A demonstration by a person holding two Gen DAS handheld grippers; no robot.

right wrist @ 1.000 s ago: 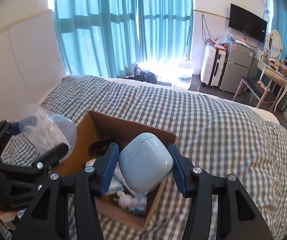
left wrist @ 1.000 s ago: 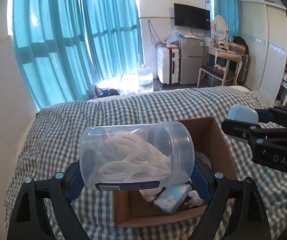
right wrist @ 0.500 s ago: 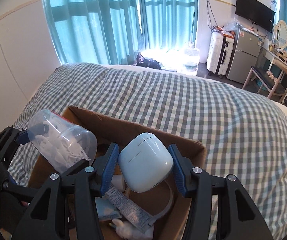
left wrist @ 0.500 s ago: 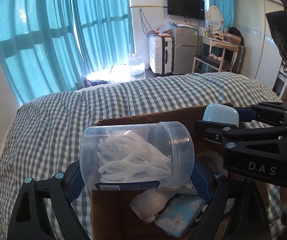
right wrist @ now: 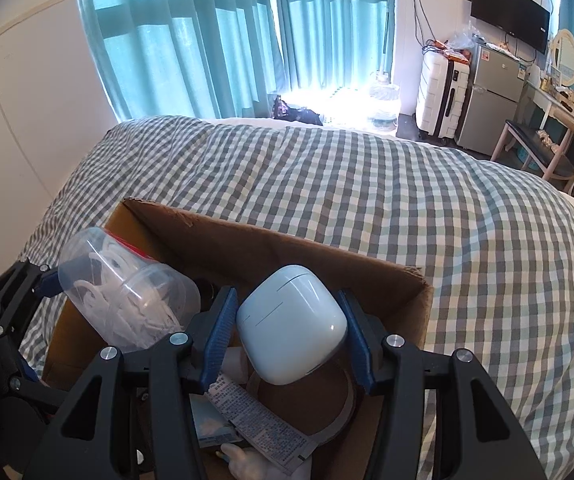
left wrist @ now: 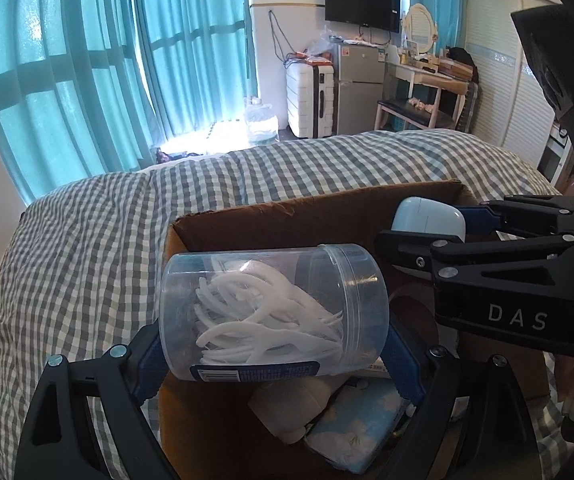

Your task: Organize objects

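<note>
My left gripper [left wrist: 275,354] is shut on a clear plastic jar of white floss picks [left wrist: 273,312], held on its side above the open cardboard box [left wrist: 311,210]. My right gripper [right wrist: 291,340] is shut on a pale blue earbud case [right wrist: 292,329], held over the same box [right wrist: 327,256]. The jar also shows in the right wrist view [right wrist: 127,292], and the earbud case in the left wrist view [left wrist: 427,220]. Inside the box lie a blue tissue pack [left wrist: 357,432], a white roll [left wrist: 287,404], a printed sachet [right wrist: 259,420] and a brown tape ring [right wrist: 323,412].
The box sits on a bed with a grey-and-white checked cover [right wrist: 407,200]. Teal curtains [right wrist: 207,40] hang behind the bed. A white suitcase [right wrist: 441,96], small fridge [right wrist: 487,108] and desk with stool [right wrist: 547,136] stand at the far right.
Both grippers have moved forward and down over the box with their loads; the box now fills the lower part of both views. The two grippers are closer together.
</note>
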